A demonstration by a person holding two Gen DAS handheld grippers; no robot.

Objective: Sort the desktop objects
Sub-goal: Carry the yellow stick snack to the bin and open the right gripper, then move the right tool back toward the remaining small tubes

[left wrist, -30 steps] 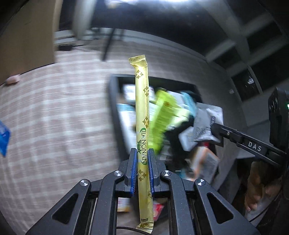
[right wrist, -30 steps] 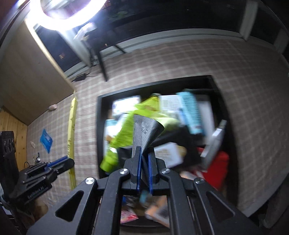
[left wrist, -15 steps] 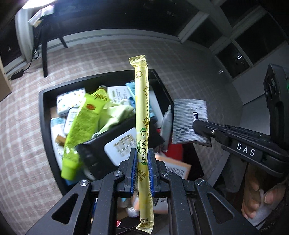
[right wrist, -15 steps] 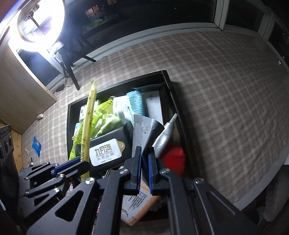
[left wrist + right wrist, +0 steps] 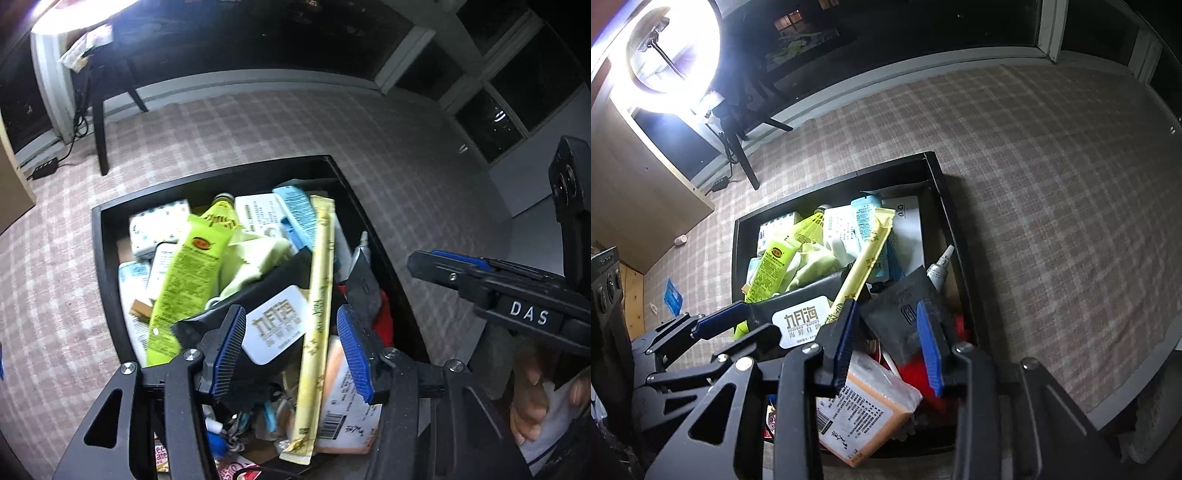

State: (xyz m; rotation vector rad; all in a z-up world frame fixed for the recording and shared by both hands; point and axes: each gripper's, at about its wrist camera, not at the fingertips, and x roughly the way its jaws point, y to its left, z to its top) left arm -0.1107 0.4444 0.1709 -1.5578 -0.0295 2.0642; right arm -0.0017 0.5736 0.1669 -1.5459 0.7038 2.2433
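We find both grippers over the black tray (image 5: pixel 938 177), which sits on the checked tablecloth (image 5: pixel 1052 192). The left gripper (image 5: pixel 291 343) stands with its jaws spread and nothing between the pads. The right gripper (image 5: pixel 886 339) is likewise spread and grips nothing.

The yellow tea stick sachet (image 5: pixel 317 314) lies loose across the heap in the tray, slanting over the black pouch with the white label (image 5: pixel 801 325). The dark grey sachet (image 5: pixel 905 317) lies flat beside it, near the small white tube (image 5: pixel 940 267) at the tray's right wall. We judge both items to be deposited.

The tray is well filled: a lime-green packet (image 5: pixel 188 280), a light blue packet (image 5: pixel 866 221), an orange-backed packet (image 5: pixel 868 410) and other goods are piled together without visible order.

Remaining work, as far as we can see: a blue packet (image 5: pixel 672 297) and a small pale object (image 5: pixel 679 240) lie on the cloth well apart from the tray. Whether more items lie out of view, we cannot tell.
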